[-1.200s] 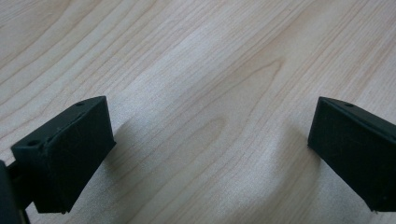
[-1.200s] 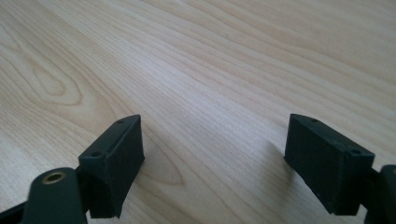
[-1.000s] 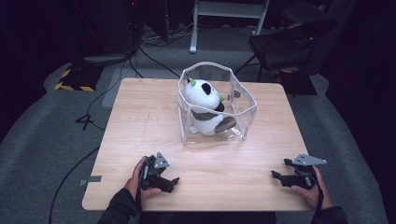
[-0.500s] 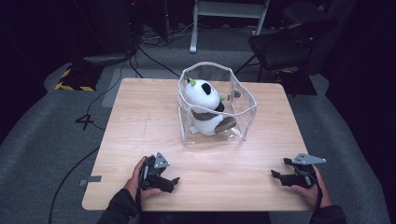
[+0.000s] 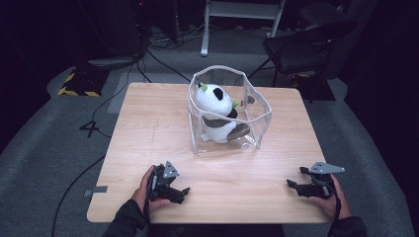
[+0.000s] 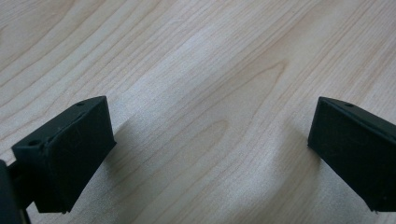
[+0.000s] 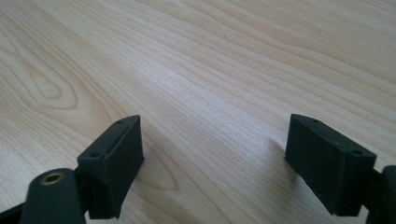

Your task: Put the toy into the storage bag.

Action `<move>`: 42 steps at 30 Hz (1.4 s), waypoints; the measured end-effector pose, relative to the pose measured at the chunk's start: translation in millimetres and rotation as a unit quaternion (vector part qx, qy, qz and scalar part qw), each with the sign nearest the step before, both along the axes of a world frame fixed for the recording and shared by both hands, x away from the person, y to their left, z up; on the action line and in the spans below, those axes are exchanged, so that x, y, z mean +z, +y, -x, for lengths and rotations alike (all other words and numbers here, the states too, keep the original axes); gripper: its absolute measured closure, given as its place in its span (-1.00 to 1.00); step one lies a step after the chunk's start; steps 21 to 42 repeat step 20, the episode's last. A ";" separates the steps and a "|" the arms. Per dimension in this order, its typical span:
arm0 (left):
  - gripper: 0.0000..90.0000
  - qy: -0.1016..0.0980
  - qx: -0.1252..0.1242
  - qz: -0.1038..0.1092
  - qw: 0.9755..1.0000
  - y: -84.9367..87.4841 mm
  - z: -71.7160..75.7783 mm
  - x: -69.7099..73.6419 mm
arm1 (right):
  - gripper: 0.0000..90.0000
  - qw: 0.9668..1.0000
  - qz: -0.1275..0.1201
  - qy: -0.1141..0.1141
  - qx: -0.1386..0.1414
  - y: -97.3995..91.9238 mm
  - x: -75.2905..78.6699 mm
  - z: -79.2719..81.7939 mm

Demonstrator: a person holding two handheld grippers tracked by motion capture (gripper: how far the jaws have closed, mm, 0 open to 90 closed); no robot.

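Note:
A black-and-white panda plush [image 5: 217, 111] with green ear tips sits inside a clear plastic bin [image 5: 257, 116] on the far middle of the wooden table [image 5: 148, 128]. My left gripper [image 5: 184, 193] rests near the front edge at the left, held in a hand, its jaws wide apart over bare wood. Down at the front right corner lies my right gripper [image 5: 292, 185], also open with nothing between its jaws. In the left gripper view the gripper [image 6: 210, 154] points at plain tabletop. The right gripper view shows that gripper [image 7: 215, 158] over bare wood too.
A black chair [image 5: 306, 47] stands behind the table at the right and a metal stand [image 5: 242, 12] behind the middle. Cables [image 5: 113, 98] run over the grey floor at the left, near a yellow-black striped block [image 5: 76, 86].

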State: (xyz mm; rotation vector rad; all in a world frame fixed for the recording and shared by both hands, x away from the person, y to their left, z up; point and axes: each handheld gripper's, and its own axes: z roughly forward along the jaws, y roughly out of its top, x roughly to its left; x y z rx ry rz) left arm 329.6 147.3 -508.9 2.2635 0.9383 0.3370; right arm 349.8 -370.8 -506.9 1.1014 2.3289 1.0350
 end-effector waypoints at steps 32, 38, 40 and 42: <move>-1.00 0.004 0.001 0.000 1.000 -0.6 -0.9 0.2 | -0.67 1.000 0.003 0.004 0.017 1.6 -0.2 0.4; -1.00 0.004 0.001 0.000 1.000 -0.6 -0.9 0.2 | -0.67 1.000 0.003 0.004 0.017 1.6 -0.2 0.4; -1.00 0.004 0.001 0.000 1.000 -0.6 -0.9 0.2 | -0.67 1.000 0.003 0.004 0.017 1.6 -0.2 0.4; -1.00 0.004 0.001 0.000 1.000 -0.6 -0.9 0.2 | -0.67 1.000 0.003 0.004 0.017 1.6 -0.2 0.4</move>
